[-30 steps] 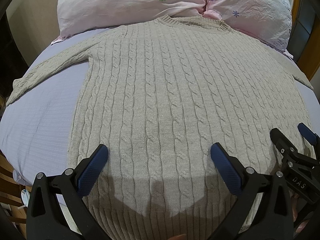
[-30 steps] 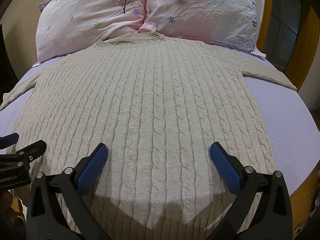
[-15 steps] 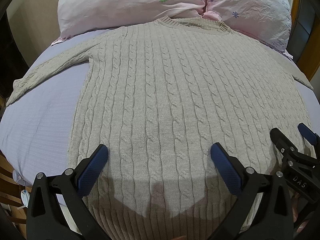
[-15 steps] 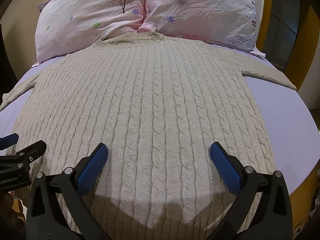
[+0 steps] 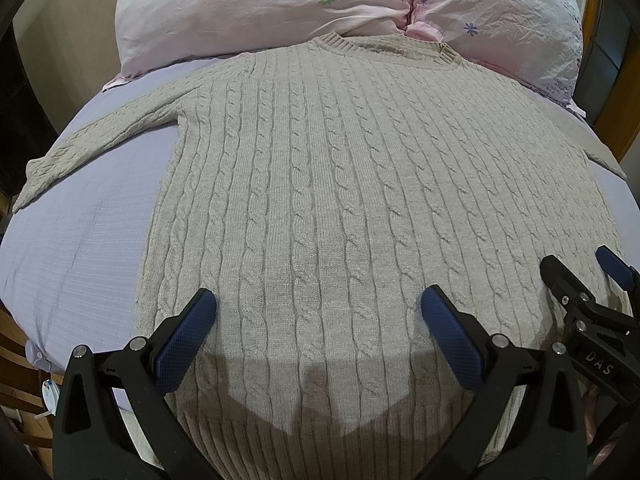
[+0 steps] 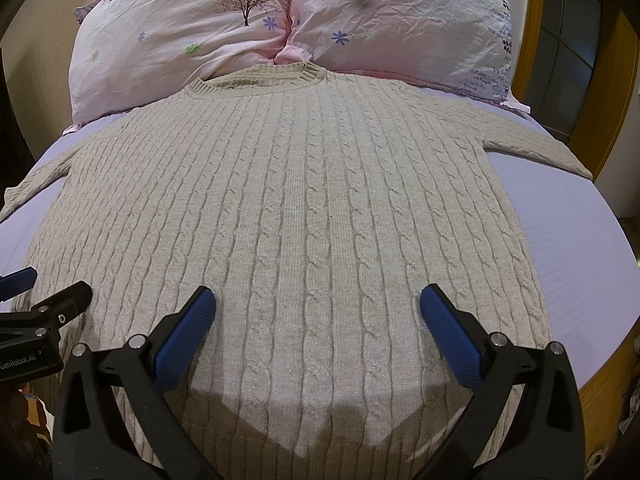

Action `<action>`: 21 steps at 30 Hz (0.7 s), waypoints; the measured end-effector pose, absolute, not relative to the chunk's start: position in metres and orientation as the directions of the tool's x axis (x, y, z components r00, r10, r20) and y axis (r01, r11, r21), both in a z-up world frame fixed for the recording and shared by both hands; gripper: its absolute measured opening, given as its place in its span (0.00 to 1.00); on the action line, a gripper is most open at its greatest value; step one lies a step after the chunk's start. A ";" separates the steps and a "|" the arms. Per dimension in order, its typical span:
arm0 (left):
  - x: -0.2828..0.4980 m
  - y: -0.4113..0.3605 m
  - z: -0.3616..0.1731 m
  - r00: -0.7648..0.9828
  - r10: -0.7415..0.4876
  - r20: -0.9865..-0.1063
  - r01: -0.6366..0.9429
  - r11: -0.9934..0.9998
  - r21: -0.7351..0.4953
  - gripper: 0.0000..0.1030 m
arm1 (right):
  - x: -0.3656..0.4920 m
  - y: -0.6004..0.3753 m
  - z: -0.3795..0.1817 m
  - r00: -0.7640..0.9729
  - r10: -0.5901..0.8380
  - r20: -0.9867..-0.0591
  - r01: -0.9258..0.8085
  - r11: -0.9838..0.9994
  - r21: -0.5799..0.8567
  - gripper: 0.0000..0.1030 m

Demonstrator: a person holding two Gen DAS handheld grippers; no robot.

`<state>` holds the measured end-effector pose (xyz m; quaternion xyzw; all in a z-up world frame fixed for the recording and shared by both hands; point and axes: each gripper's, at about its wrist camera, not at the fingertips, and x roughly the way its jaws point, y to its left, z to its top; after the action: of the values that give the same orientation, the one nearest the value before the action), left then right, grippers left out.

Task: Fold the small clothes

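So, left wrist view:
Sweater: the beige cable-knit sweater lies flat and face up on the lavender bed sheet, collar touching the pink pillows at the far end.
Left sleeve: the left sleeve stretches straight out across the sheet, not folded in.
Left gripper: the left gripper hangs above the hem area with its blue pads spread wide, nothing between them.
Right gripper from here: the right gripper shows at the lower right edge, over the sweater's right hem side; its fingers look parted.

Right wrist view:
Sweater body: smooth, unwrinkled, with no crease or doubled layer anywhere on it.
Right sleeve: the right sleeve reaches out toward the wooden bed frame, also unfolded.
Right gripper: spread wide above the lower body of the sweater, holding nothing.
Left gripper from here: only its tips show at the lower left edge, beside the hem.

Progress: laying out looks finished; no fold has been made.
Left to do: by my judgement everything, meaning sleeves in, sides over, then hem up toward the collar.
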<state>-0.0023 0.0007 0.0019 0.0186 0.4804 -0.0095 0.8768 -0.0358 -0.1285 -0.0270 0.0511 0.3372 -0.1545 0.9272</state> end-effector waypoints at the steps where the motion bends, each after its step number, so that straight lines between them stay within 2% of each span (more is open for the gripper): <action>1: -0.003 0.001 0.002 0.539 0.001 -0.843 0.034 0.999 0.023 0.99 | -0.038 -0.132 -0.025 0.724 -0.252 -0.642 0.321 0.947 -0.009 0.98; 21: -0.004 0.000 0.002 0.553 0.003 -0.833 0.038 0.999 0.029 0.99 | -0.037 -0.131 -0.029 0.723 -0.253 -0.643 0.320 0.947 -0.012 0.98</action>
<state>-0.0035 -0.0001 0.0018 0.0216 0.4726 -0.0099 0.8810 -0.0369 -0.1309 -0.0291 0.0500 0.3388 -0.1546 0.9267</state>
